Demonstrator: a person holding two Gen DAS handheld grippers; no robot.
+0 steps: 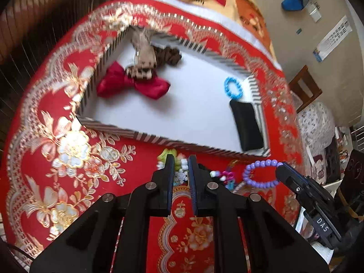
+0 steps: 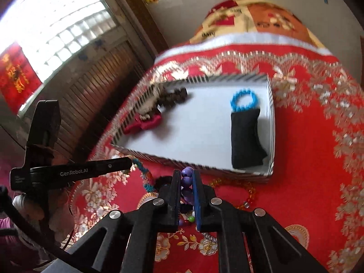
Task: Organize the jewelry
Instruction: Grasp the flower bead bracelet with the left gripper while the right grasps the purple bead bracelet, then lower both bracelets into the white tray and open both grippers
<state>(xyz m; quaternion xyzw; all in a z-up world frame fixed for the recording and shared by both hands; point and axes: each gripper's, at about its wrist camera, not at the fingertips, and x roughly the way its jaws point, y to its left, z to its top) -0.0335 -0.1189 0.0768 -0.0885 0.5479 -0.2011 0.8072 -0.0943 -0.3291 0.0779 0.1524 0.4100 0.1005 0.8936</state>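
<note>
A white tray with striped walls [image 1: 147, 136] [image 2: 159, 158] sits on the red table. It holds a red bow [image 1: 134, 84], a brown hair piece [image 1: 168, 55], a blue bead bracelet [image 1: 232, 87] [image 2: 243, 100] and a black pouch [image 1: 248, 126] [image 2: 246, 138]. My right gripper [image 2: 187, 174] is shut on a purple bead bracelet [image 1: 261, 174] [image 2: 187, 182], held above the table just in front of the tray. My left gripper [image 1: 181, 159] is nearly closed and empty, over a pile of hair clips and beads [image 1: 179, 175] in front of the tray.
A red and gold embroidered cloth [image 1: 68, 150] covers the round table. Loose jewelry lies in front of the tray: pink beads [image 1: 227, 176], an orange bead string [image 2: 245, 188], a teal piece [image 2: 145, 177]. A chair [image 1: 304, 86] stands to the right.
</note>
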